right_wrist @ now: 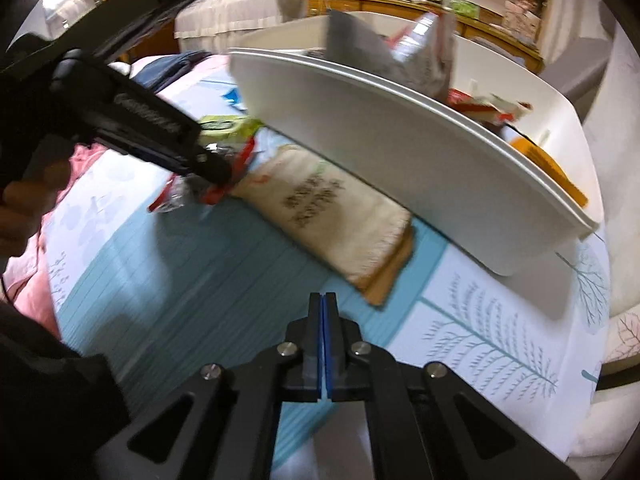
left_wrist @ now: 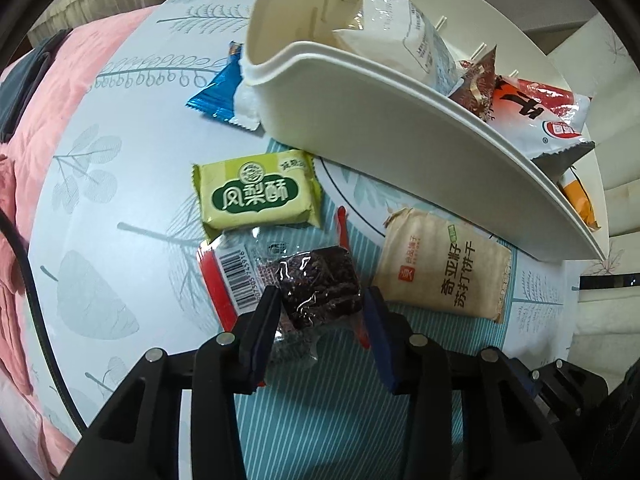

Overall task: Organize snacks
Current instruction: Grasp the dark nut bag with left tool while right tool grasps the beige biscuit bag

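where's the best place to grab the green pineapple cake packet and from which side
Grip the green pineapple cake packet across the short width of its padded middle, coming straight down from above. It lies flat on the tablecloth, so the crimped ends give little to hold. Its lower edge overlaps the dark snack packet, so stay toward the upper half.

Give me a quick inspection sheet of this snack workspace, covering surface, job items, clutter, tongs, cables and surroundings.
Surface: leaf-print cloth with a striped teal patch.
Job's things: white bin already holding several packets; green pineapple cake packet, tan cracker packet, blue wrapper and dark snack packet outside it.
Clutter: nothing seen.
Tongs: left tongs closed around the dark snack packet; right tongs shut, empty.
Cables: black cable along the left edge of the left wrist view.
Surroundings: pink quilt, wooden shelving behind.
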### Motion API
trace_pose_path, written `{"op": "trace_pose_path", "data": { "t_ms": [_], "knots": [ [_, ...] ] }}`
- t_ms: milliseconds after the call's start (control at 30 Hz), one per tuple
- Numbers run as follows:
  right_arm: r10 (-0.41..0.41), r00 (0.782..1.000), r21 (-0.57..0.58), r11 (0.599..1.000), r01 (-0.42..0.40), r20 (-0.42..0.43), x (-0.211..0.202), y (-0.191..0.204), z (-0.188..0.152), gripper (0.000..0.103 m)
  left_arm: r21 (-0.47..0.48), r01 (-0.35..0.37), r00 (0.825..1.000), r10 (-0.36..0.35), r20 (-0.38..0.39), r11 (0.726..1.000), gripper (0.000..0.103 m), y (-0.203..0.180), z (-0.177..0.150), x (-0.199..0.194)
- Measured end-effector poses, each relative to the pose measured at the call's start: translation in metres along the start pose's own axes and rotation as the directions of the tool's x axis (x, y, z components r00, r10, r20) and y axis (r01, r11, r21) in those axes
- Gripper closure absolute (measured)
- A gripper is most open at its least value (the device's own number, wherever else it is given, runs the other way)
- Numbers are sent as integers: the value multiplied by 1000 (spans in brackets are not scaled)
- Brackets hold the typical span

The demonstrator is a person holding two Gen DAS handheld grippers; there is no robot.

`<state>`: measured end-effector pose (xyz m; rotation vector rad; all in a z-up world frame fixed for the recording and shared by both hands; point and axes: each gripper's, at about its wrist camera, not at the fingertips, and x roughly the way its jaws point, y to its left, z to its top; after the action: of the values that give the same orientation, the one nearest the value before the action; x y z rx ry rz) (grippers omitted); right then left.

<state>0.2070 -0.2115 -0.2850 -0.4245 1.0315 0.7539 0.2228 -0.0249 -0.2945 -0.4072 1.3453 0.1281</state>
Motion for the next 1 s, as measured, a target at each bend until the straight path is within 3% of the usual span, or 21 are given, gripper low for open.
{"op": "trace_pose_path", "data": {
  "t_ms": [300,367,533,633,1000],
  "knots": [
    [-41,998,-36,998,43,37,-12,2,14,102,-30,24,1000,-24,4,999,61,33,-13,-13],
    [-49,998,-53,997,51,37,-9,1,19,99,-33,34,999,-34,2,999,54,34,-14,-13],
    [-58,997,-112,992,64,57,-4,5,32,68,-48,19,1000,-20,-12,999,42,33,-17,-15],
    [-61,996,-135,988,69,61,1,7,37,58,-77,21,999,-25,-48,997,41,30,-10,-14],
    [-73,997,-175,982,74,13,29,-1,46,43,-85,-61,993,53,-104,994,40,28,5,-4]
  ]
}}
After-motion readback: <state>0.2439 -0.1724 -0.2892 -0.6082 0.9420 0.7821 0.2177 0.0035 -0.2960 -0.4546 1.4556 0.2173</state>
